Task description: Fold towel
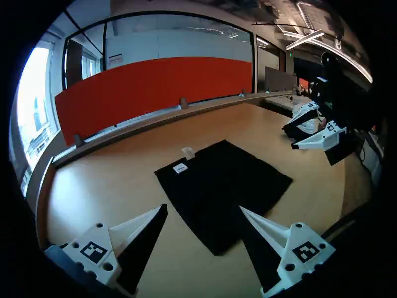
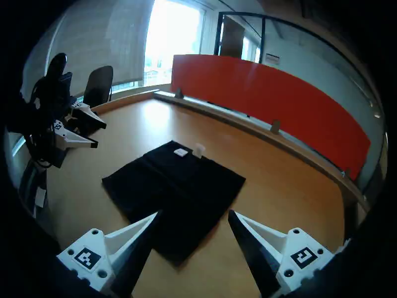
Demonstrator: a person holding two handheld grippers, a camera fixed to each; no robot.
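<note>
The black towel (image 1: 223, 188) lies spread flat in the middle of the wooden bench (image 1: 109, 179), and neither tool touches it. Its outline is stepped rather than a clean rectangle, and in the right gripper view one layer seems to lie over another, so the towel looks to have had at least one fold. Judging from that uneven shape, squaring it up and folding it further are left to do. A small white tag (image 1: 180, 168) sits on the towel's far corner.

The left hand-held gripper (image 1: 202, 207) hovers over the towel's near edge with its fingers spread wide and nothing between them. The right hand-held gripper (image 2: 193, 213) hovers over the opposite edge of the towel, likewise spread and empty.

In the left gripper view, the right hand-held gripper is held in the air off to the towel's right, with strip lights overhead. The right gripper view instead has a bright window (image 2: 173, 35) and a dark chair (image 2: 97, 84) beyond the towel. The red partition (image 1: 159, 89) runs behind the towel in both.
</note>
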